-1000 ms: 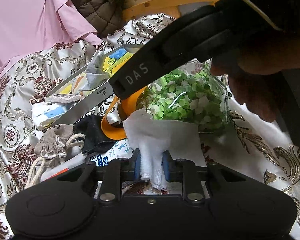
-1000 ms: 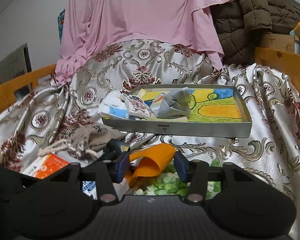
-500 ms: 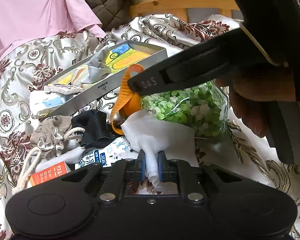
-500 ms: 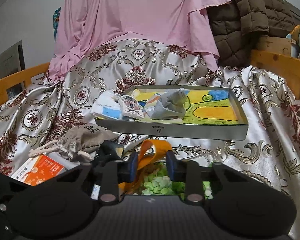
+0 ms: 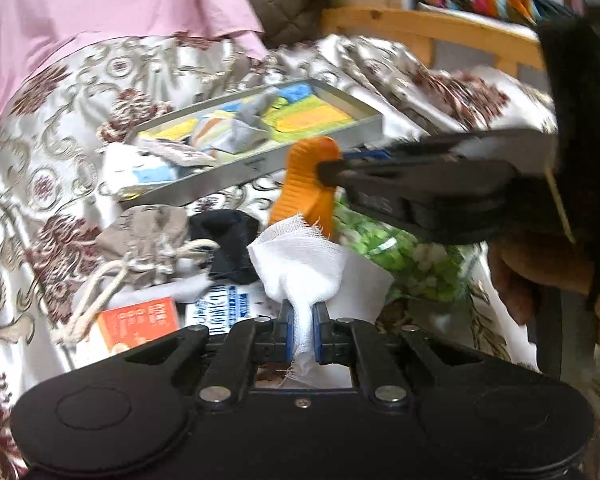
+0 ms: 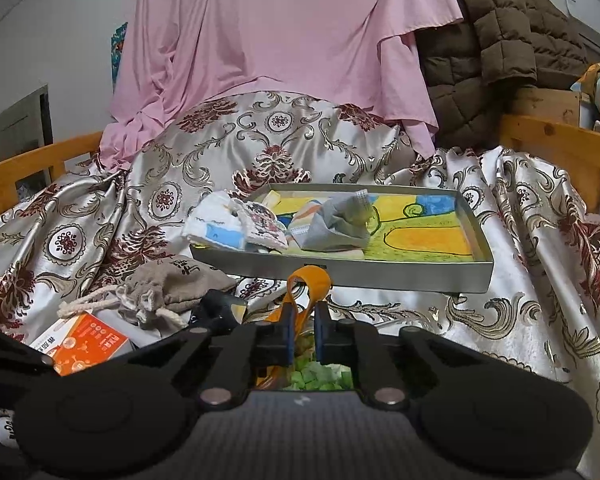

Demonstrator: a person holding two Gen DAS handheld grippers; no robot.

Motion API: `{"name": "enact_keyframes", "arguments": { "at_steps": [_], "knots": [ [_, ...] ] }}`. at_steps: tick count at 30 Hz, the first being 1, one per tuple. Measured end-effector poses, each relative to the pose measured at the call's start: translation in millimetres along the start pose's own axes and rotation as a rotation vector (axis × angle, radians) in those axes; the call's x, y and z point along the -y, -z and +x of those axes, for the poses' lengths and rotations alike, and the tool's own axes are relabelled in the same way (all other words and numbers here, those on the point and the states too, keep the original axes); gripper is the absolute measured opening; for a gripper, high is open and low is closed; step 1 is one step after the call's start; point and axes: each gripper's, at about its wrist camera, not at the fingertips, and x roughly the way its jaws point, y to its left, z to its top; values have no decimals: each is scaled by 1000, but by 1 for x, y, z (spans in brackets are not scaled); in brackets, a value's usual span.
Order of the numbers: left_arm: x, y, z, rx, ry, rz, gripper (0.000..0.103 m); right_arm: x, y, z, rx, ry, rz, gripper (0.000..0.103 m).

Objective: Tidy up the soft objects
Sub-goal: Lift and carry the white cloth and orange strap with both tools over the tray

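Right wrist view: the orange strap (image 6: pixel 307 285) stands pinched between the closed fingers of the right gripper (image 6: pixel 302 334), its loop rising just below the near wall of the grey tray (image 6: pixel 340 270), which lies straight ahead and slightly above. In the left wrist view, the left gripper (image 5: pixel 300 334) is clamped on the white gauze cloth (image 5: pixel 308 264), nearer the person than the tray, with the bag of green pieces (image 5: pixel 404 256) between cloth and tray.

Blurred print on orange box (image 6: pixel 85 344); blue-white packet (image 5: pixel 220 314); perhaps nothing legible
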Motion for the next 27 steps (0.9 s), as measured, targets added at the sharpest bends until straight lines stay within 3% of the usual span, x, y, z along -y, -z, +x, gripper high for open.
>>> {"name": "enact_keyframes", "arguments": {
  "at_steps": [8,16,27],
  "knots": [
    [-23,-7,-15,134,-31,-134,9,-5,-1,-4,31,1,-45,7],
    [-32,-14,-28,256,-35,-178,9,-5,-9,-18,101,16,-61,5],
    [-39,-21,-32,351,-25,-217,9,4,-17,-27,141,31,-43,5]
  ]
}}
